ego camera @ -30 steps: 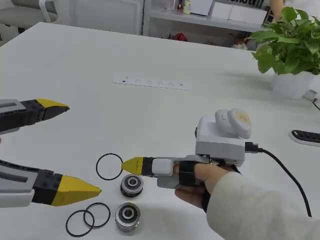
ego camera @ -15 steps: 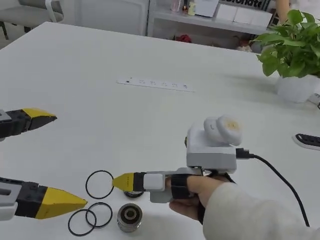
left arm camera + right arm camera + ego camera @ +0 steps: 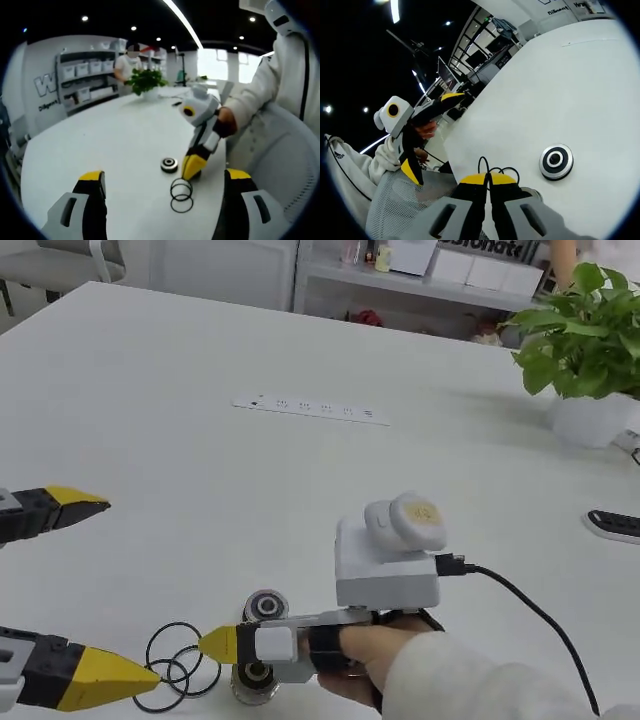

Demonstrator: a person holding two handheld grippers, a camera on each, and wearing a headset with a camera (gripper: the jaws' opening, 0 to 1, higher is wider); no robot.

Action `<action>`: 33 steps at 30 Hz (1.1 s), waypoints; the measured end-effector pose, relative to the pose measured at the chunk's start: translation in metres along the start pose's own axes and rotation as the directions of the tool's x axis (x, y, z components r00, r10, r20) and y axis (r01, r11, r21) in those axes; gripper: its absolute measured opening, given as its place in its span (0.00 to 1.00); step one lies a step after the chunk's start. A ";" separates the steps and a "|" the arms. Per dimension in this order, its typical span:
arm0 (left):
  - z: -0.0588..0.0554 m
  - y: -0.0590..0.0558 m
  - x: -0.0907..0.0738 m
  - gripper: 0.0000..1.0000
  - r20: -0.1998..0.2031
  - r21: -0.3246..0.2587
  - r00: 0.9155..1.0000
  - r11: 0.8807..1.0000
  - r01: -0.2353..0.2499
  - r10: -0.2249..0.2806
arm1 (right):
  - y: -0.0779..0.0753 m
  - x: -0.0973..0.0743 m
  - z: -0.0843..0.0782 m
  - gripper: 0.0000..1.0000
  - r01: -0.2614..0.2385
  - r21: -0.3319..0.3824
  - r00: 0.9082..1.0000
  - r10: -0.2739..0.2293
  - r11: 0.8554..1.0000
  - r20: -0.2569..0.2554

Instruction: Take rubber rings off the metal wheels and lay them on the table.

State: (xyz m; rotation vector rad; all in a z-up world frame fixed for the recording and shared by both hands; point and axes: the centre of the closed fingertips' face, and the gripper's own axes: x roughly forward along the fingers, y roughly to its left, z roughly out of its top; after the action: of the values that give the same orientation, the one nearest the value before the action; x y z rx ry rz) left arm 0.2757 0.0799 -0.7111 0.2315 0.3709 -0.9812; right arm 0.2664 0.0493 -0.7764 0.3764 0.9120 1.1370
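My right gripper (image 3: 218, 644) is shut on a thin black rubber ring (image 3: 180, 644) and holds it low over the table, beside two more rings (image 3: 172, 680) lying near the front edge. In the right gripper view the shut jaws (image 3: 489, 176) have the ring (image 3: 482, 162) looping out from their tips. One metal wheel (image 3: 265, 605) stands just behind the gripper; a second wheel (image 3: 254, 681) is partly hidden under it. My left gripper (image 3: 100, 590) is open at the left, with nothing between its yellow tips. From the left gripper view (image 3: 165, 175) I see the rings (image 3: 181, 196) and a wheel (image 3: 169, 164).
A white power strip (image 3: 305, 408) lies flat mid-table. A potted plant (image 3: 585, 340) stands at the back right, and a black device (image 3: 612, 524) lies at the right edge. The right gripper's cable (image 3: 530, 608) trails to the right. Broad bare tabletop lies beyond the wheels.
The right gripper has carried its ring left and toward the near edge, from beside the far wheel to the two lying rings. The left gripper has held its place, open.
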 end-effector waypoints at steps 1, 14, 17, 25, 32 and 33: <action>0.000 0.000 0.000 1.00 -0.001 0.001 1.000 1.000 0.002 -0.002 | 0.000 0.000 0.000 0.00 0.002 0.000 1.000 -0.002 1.000 0.002; -0.001 -0.003 0.003 1.00 -0.012 0.005 1.000 1.000 0.006 -0.006 | -0.009 0.008 -0.014 0.00 0.039 -0.042 0.998 -0.040 0.998 -0.041; 0.001 -0.003 0.003 1.00 -0.008 0.008 1.000 1.000 0.007 -0.007 | -0.011 0.009 -0.013 0.00 0.052 -0.057 0.998 -0.054 0.997 -0.031; -0.001 -0.005 0.004 1.00 -0.012 0.010 1.000 1.000 0.015 -0.015 | -0.011 0.010 -0.013 0.00 0.046 -0.054 0.998 -0.048 0.997 -0.033; -0.001 -0.005 0.005 1.00 -0.012 0.007 1.000 1.000 0.017 -0.017 | -0.012 0.009 -0.012 0.00 0.052 -0.070 0.998 -0.055 0.996 -0.029; -0.001 -0.005 0.005 1.00 -0.013 0.007 1.000 1.000 0.018 -0.018 | -0.012 0.010 -0.012 0.00 0.052 -0.071 0.998 -0.055 0.996 -0.031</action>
State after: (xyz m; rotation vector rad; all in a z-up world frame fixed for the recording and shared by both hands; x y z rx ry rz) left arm 0.2732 0.0737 -0.7138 0.2416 0.3817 -0.9993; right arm 0.2659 0.0507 -0.7958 0.2751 0.9029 1.1257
